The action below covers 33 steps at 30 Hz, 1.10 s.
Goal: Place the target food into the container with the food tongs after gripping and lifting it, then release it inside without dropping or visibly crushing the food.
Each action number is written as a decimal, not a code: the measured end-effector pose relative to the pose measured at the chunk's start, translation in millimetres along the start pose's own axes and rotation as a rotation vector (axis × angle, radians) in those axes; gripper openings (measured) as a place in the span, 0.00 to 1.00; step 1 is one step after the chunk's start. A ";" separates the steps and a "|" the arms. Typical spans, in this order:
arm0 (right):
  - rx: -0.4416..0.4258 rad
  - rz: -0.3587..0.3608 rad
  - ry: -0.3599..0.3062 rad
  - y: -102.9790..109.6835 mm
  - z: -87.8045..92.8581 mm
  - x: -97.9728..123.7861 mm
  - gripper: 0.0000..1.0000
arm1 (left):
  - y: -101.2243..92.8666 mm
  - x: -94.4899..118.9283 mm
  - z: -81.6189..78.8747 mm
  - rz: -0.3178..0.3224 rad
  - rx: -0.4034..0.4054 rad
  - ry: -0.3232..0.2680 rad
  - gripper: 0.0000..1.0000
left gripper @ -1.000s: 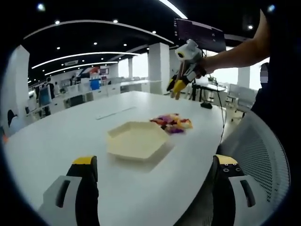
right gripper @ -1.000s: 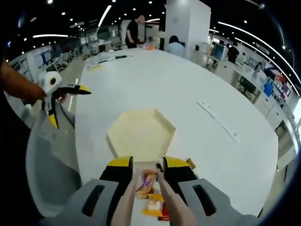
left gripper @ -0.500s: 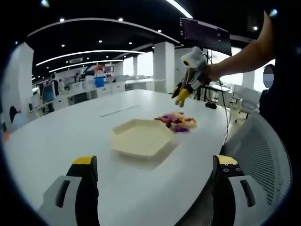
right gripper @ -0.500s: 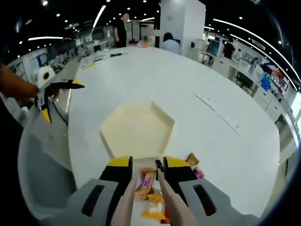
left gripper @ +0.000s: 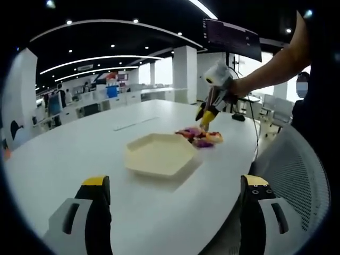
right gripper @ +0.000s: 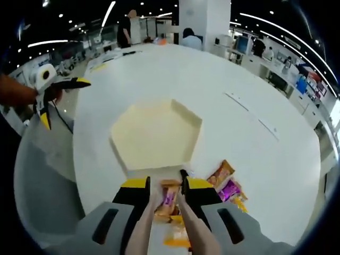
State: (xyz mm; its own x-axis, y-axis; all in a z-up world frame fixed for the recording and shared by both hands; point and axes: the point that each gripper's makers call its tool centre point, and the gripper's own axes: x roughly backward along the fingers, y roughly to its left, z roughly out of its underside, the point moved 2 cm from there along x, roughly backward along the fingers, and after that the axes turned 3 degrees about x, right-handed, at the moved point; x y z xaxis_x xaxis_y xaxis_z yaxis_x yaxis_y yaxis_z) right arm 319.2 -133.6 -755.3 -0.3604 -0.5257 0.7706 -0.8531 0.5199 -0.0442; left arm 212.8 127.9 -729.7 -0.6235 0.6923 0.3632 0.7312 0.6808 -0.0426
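Observation:
A cream hexagonal tray [left gripper: 159,154] [right gripper: 156,135] lies on the white table [left gripper: 79,143]. Beside it is a pile of wrapped snacks [left gripper: 199,137]. My right gripper [right gripper: 167,183] is shut on beige food tongs [right gripper: 187,223], whose tips straddle an orange and purple packet [right gripper: 169,197] at the tray's near edge. I cannot tell whether that packet is off the table. In the left gripper view the right gripper [left gripper: 206,114] hangs just over the pile. My left gripper [left gripper: 175,183] is open and empty, short of the tray; the right gripper view shows it [right gripper: 62,101] beyond the table's edge.
Two more packets, orange [right gripper: 220,175] and purple [right gripper: 231,188], lie right of the tongs. A grey mesh chair [left gripper: 297,170] stands by the table's edge. Desks, pillars and people fill the office behind. The far table top [right gripper: 159,74] is bare.
The right gripper has come down from high above the table to just over the snack pile, nearer the tray. The loose packets have come into its view. The left gripper stays open.

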 end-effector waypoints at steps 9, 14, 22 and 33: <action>-0.017 -0.003 0.037 -0.8 9.7 -17.8 0.24 | 1.7 1.3 0.1 -0.003 0.001 -0.004 0.99; -0.021 0.014 0.051 -0.4 16.2 -26.6 0.23 | 2.6 2.0 -0.1 -0.007 0.000 -0.005 0.99; -0.024 0.036 0.074 -6.8 25.9 -37.7 0.24 | 2.6 2.3 -0.5 -0.010 0.002 -0.002 0.98; 0.004 0.023 0.089 -3.8 27.8 -46.2 0.18 | 3.0 1.6 1.7 -0.009 0.002 0.010 0.96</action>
State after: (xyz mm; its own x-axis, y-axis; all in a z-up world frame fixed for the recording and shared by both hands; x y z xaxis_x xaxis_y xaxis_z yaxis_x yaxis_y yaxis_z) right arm 328.6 -130.0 -808.4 -0.3447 -0.4516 0.8229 -0.8467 0.5281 -0.0648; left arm 213.6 131.5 -730.8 -0.6273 0.6836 0.3731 0.7249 0.6876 -0.0411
